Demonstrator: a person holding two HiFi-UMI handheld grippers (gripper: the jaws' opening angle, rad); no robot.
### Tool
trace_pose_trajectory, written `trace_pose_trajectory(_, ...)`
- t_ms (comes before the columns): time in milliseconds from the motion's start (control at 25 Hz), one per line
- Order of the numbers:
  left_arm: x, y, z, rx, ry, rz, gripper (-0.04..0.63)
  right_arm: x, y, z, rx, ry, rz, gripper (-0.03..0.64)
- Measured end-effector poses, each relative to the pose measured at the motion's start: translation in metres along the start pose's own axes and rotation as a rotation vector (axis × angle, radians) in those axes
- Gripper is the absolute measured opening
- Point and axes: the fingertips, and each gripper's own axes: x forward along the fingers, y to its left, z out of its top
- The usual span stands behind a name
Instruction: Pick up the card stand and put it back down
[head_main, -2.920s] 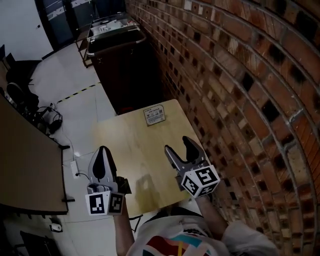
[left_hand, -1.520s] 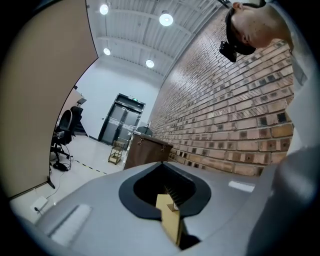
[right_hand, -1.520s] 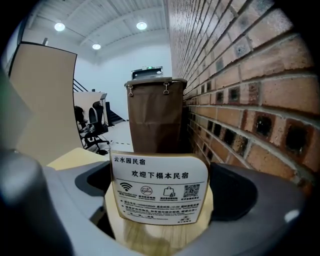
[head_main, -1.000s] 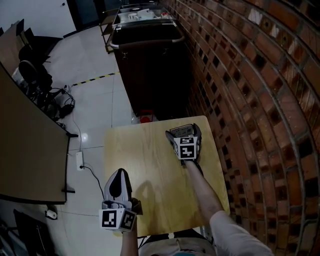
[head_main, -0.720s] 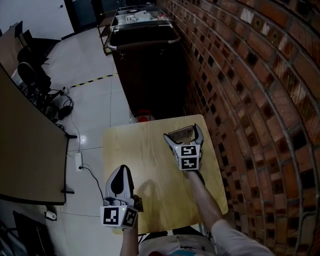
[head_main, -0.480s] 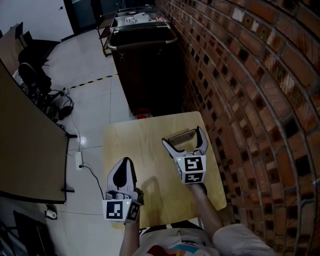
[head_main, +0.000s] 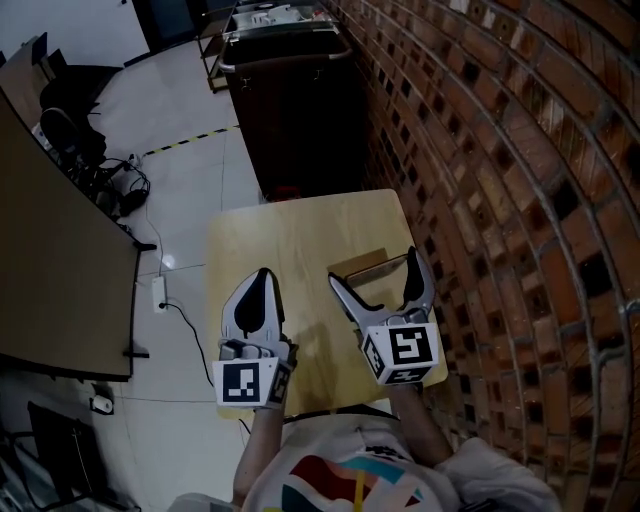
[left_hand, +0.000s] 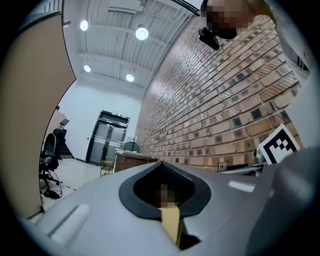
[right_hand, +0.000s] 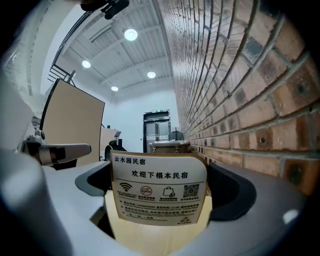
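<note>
Jaws of the right gripper (head_main: 373, 268) pinch the card stand (right_hand: 159, 192); the left gripper (head_main: 261, 278) has its jaws pressed together.

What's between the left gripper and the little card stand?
Only bare tabletop: in the head view, plain pale wood separates the left gripper from the card stand, which sits between the jaws of the right gripper.

Card stand (right_hand: 159, 187): a pale wooden base carrying a white printed card with rounded corners. The card has dark Chinese text, a row of four small icons including a QR code, and finer lines below. It is upright, print facing back along the right hand-held gripper (head_main: 375, 270). It sits between that gripper's jaws, its side edges against both. Whether it is lifted cannot be told.
</note>
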Motion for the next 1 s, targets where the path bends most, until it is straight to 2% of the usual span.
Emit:
trace_pose_trajectory(280,0.001,-0.013,0.016,0.021,-0.048,-0.004,0.006,-0.004,0.006,0.016,-0.004,-0.037,0.033,0.575)
trace_pose_trajectory(560,-0.003,-0.009,0.017,0.016,-0.051,0.019,0.006,-0.007,0.010,0.018,0.010,-0.044,0.046,0.575)
trace_pose_trajectory(720,-0.009,-0.007,0.015,0.043,-0.035,0.035,0.005,-0.009,0.015,0.017,0.018,-0.043,0.057,0.575)
trace_pose_trajectory(880,-0.013,-0.006,0.025,0.019,-0.082,0.027,0.006,-0.012,0.019,0.017,0.019,-0.041,0.062,0.575)
trace_pose_trajectory(1000,-0.014,-0.008,0.023,0.021,-0.071,0.021,0.006,-0.014,0.018,0.017,0.021,-0.039,0.061,0.575)
